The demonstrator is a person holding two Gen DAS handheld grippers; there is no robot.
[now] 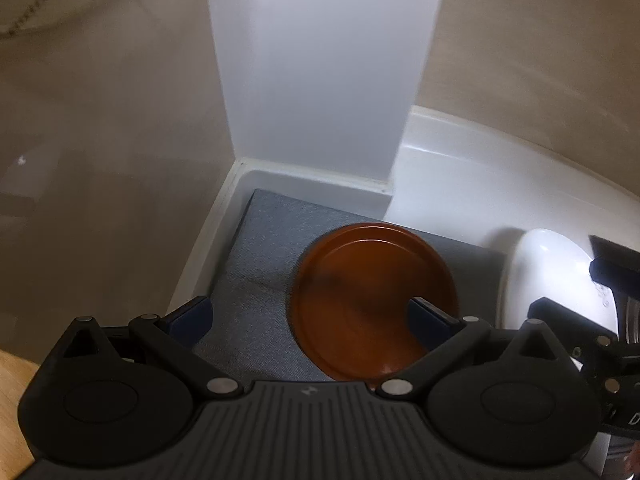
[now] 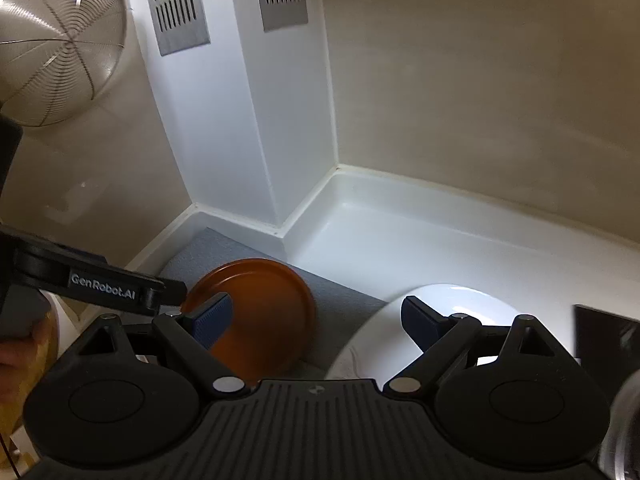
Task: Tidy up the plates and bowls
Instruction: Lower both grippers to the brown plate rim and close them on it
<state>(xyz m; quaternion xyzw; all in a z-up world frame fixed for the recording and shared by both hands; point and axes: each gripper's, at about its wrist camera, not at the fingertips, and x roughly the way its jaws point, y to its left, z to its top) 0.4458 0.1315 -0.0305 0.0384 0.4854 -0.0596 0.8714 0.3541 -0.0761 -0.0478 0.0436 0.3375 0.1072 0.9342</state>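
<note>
An orange-brown plate (image 1: 372,300) lies flat on a grey mat (image 1: 256,272) in the corner of a white counter. A white plate (image 1: 552,272) lies to its right. My left gripper (image 1: 310,316) hangs open above the mat; its right finger overlaps the orange plate's near right part and nothing is gripped. In the right wrist view my right gripper (image 2: 316,320) is open too, with one finger over the orange plate (image 2: 264,300) and the other over the white plate (image 2: 372,344). The left gripper (image 2: 100,284) reaches in from the left.
A white pillar (image 1: 320,80) and beige walls close off the corner behind the mat. A raised white counter rim (image 2: 440,200) runs along the wall. A wire mesh strainer (image 2: 60,40) hangs upper left, by two metal vents (image 2: 176,4). A dark object (image 2: 604,336) stands at the right.
</note>
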